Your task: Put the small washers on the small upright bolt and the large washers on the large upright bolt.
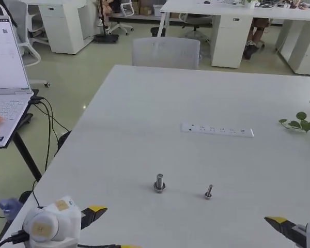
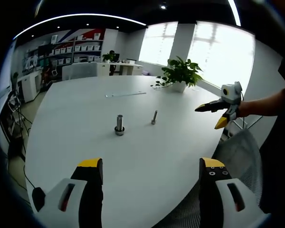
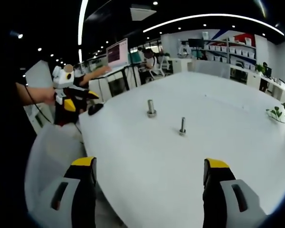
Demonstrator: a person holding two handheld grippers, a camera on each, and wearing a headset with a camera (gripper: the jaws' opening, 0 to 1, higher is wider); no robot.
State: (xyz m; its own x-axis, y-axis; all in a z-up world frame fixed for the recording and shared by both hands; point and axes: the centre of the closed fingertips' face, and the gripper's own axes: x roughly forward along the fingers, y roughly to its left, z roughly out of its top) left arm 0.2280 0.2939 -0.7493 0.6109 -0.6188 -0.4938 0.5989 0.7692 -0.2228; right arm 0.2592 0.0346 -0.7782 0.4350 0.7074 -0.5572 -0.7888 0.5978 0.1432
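Note:
Two steel bolts stand upright on the white table (image 1: 144, 113). The large bolt (image 1: 159, 183) has a wide base, and the small bolt (image 1: 208, 191) stands a little to its right. Both also appear in the left gripper view, large bolt (image 2: 119, 124) and small bolt (image 2: 154, 117), and in the right gripper view, large bolt (image 3: 151, 108) and small bolt (image 3: 182, 126). My left gripper (image 1: 111, 230) (image 2: 151, 164) hovers open at the table's near left edge, holding nothing. My right gripper (image 1: 284, 227) (image 3: 149, 163) is open at the near right, also holding nothing. Both stay well short of the bolts.
A white power strip (image 1: 217, 130) lies beyond the bolts. A leafy plant (image 1: 302, 121) reaches in at the right edge. A laptop (image 1: 5, 93) sits on a stand to the left, with cables hanging beside it. A grey chair (image 1: 165, 51) stands at the far side.

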